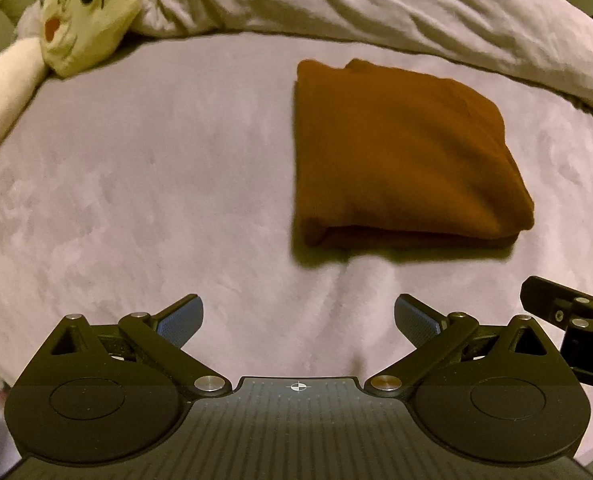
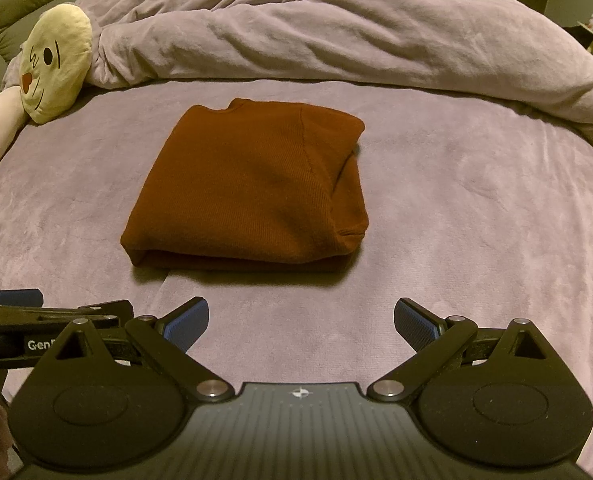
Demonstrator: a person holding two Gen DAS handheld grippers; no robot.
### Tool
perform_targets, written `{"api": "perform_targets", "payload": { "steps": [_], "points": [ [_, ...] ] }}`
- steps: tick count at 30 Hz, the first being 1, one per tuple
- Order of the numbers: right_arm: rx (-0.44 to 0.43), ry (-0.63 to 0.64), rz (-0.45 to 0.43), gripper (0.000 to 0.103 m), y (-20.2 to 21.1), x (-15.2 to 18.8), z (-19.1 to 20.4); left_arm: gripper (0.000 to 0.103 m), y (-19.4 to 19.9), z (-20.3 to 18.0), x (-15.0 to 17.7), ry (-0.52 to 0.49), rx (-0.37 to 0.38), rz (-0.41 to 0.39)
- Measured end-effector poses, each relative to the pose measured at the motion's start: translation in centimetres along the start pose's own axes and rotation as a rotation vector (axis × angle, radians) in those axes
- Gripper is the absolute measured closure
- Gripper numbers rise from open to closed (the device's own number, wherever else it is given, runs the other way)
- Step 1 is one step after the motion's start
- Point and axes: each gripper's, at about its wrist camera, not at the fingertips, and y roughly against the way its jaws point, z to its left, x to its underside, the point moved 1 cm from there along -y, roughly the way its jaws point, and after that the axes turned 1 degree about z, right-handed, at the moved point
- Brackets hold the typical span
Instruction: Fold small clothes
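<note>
folded rust-brown sweater (image 2: pixel 248 188) at frame centre on my lilac bedsheet (image 2: pixel 476 220); left gripper (image 1: pixel 298 318) and right gripper (image 2: pixel 300 320) both released, empty, near the lower edge.

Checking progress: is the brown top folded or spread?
Folded: the rust-brown knit top lies as a compact rectangle, layered edges visible in front, on the mauve bedsheet.

The only readable lettering is white "Gen", cut off after those letters, on the black body of the left gripper (image 2: pixel 18 298) at the lower left of the right wrist view. Nothing else carries legible text.
</note>
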Motion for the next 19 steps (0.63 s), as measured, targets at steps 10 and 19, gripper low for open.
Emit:
{"api": "perform_targets", "payload": {
  "steps": [10, 19],
  "points": [
    [0.006, -0.008, -0.001, 0.004, -0.06, -0.03, -0.30, 0.000, 0.50, -0.24, 0.38, -0.020, 0.047, -0.030],
    [0.005, -0.021, -0.001, 0.004, -0.16, -0.01, -0.65, 0.000, 0.62, -0.26, 0.30, -0.022, 0.055, -0.045]
  ]
}}
